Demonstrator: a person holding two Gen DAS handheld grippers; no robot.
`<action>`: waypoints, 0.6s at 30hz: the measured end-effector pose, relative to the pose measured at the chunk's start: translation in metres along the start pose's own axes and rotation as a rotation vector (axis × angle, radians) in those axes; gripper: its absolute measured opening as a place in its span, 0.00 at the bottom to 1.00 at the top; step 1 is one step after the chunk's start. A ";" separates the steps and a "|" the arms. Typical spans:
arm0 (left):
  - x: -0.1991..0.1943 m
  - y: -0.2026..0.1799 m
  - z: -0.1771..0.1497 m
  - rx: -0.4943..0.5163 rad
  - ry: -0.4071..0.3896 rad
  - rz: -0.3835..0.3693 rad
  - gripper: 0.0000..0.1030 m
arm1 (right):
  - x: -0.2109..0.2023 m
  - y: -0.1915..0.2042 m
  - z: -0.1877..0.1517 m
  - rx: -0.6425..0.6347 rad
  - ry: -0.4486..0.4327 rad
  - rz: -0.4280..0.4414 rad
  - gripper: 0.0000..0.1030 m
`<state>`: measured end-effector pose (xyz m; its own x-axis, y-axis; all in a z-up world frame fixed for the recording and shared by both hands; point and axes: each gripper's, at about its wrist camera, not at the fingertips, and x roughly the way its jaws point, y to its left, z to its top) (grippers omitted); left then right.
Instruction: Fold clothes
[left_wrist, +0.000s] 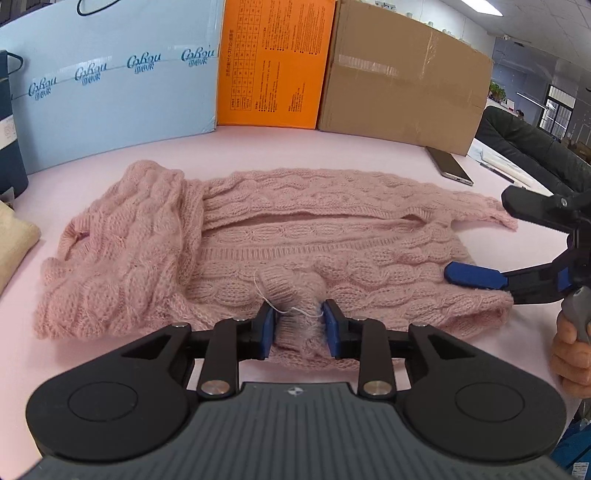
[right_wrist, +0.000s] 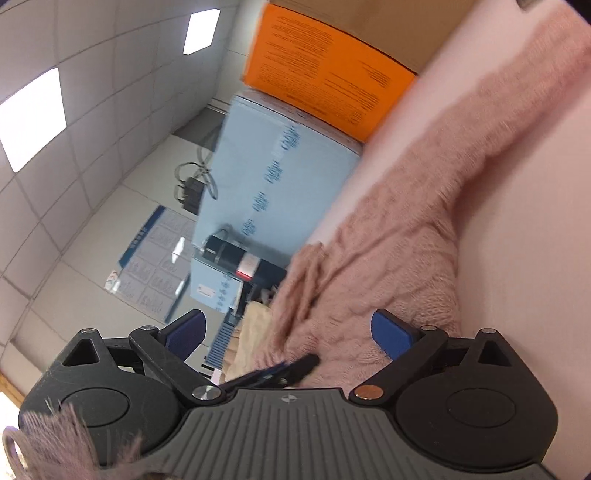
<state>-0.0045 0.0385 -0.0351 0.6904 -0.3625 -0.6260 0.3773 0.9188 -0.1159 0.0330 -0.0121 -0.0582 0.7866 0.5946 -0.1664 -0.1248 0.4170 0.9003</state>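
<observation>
Nearest the lens, the left tool (left_wrist: 298, 325) is clamped on a bunched tuck of the sweater's (left_wrist: 258, 251) near edge, wool pinched up between its blue pads (left_wrist: 266, 332).

Largest first. The pink desk (left_wrist: 332, 151) carries everything, with a blue box (left_wrist: 110, 81), an orange box (left_wrist: 273, 62) and a brown carton (left_wrist: 402, 77) standing along its far edge. The sweater, a pink cable knit, lies about mid-desk, its long axis running side to side across the left view. Its left end is heaped and doubled over on itself; a narrow strip, probably a sleeve, trails toward the right edge. An open slit runs along the length between two layers.

As a judgement, folding is partway: the garment looks already narrowed into a long band, with one end turned in, but it is not yet a compact packet. A further fold along its length and some smoothing of the heap seem left.

The right tool (left_wrist: 491, 240) sits at the sweater's right end with jaws wide apart, nothing held; one blue pad rests on the knit. A hand (left_wrist: 570, 350) grips its handle. A phone (left_wrist: 448, 166) lies near the carton, and a cream cloth (left_wrist: 14, 240) at the left edge.
</observation>
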 end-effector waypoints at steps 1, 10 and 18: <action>-0.006 0.001 0.001 0.008 -0.025 0.013 0.33 | 0.001 0.002 -0.001 -0.024 0.010 -0.003 0.93; -0.034 -0.008 0.027 0.080 -0.185 0.054 0.54 | 0.007 0.011 -0.009 -0.118 0.043 -0.041 0.94; 0.037 -0.019 0.007 0.166 -0.032 0.122 0.57 | -0.020 0.008 -0.011 -0.083 -0.044 -0.004 0.98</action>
<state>0.0183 0.0065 -0.0513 0.7552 -0.2575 -0.6028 0.3846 0.9187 0.0894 0.0097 -0.0132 -0.0520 0.8130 0.5626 -0.1501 -0.1698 0.4756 0.8631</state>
